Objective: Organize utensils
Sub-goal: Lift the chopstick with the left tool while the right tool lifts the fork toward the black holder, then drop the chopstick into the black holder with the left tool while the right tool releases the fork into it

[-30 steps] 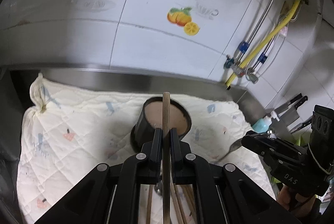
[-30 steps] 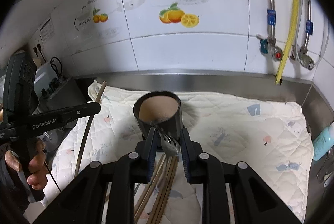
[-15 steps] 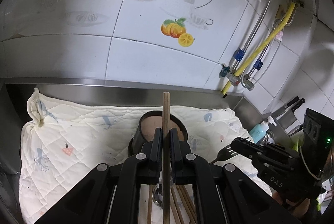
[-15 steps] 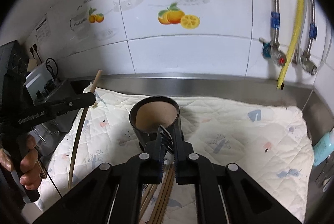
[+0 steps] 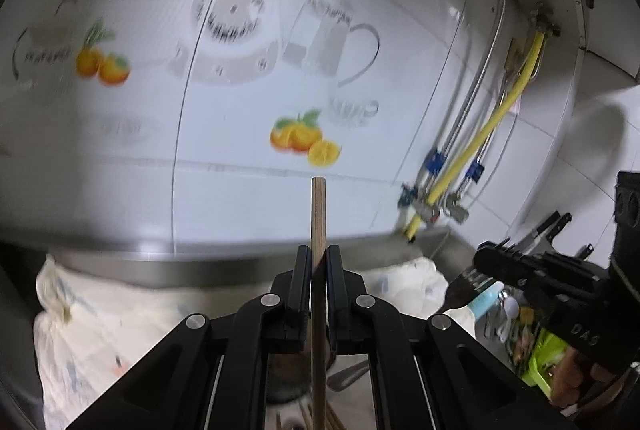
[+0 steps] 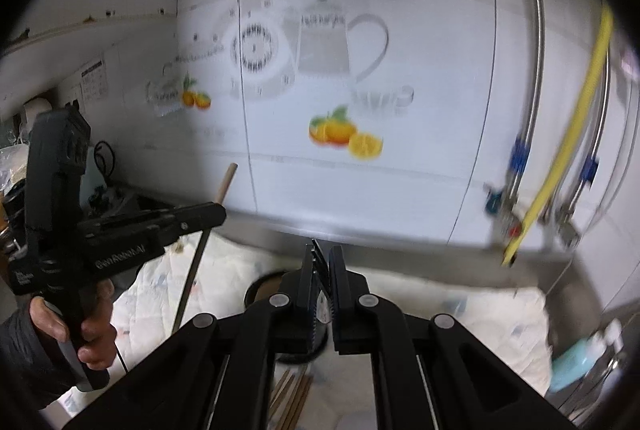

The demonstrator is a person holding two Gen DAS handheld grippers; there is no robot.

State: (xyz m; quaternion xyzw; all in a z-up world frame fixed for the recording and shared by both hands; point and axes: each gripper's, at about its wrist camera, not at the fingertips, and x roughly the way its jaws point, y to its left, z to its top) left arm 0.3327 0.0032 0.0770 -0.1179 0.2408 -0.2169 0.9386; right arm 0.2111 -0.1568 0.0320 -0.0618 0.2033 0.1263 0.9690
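My left gripper (image 5: pixel 318 258) is shut on a wooden chopstick (image 5: pixel 319 213) that stands upright between its pads, its top against the tiled wall. My right gripper (image 6: pixel 322 258) is shut on a metal fork (image 6: pixel 319 254), whose tines poke up between the pads. The left wrist view shows the fork's head (image 5: pixel 460 292) hanging from the right gripper (image 5: pixel 496 258). Seen from the right wrist, the left gripper (image 6: pixel 212 213) holds the chopstick (image 6: pixel 226 181) tilted, above the cloth. The dark cup (image 6: pixel 262 286) stands below and beyond the right gripper, mostly hidden.
A quilted white cloth (image 6: pixel 460 310) covers the steel counter. Several loose chopsticks (image 6: pixel 292 402) and a spoon (image 5: pixel 348 374) lie near the cup. Pipes and a yellow hose (image 6: pixel 568 149) run down the right wall. A blue soap bottle (image 6: pixel 576 362) and knives (image 5: pixel 552 226) stand at the right.
Both grippers have risen and tipped up toward the wall, so the cup has sunk low in both views. The right gripper has shut on the fork and lifted it.
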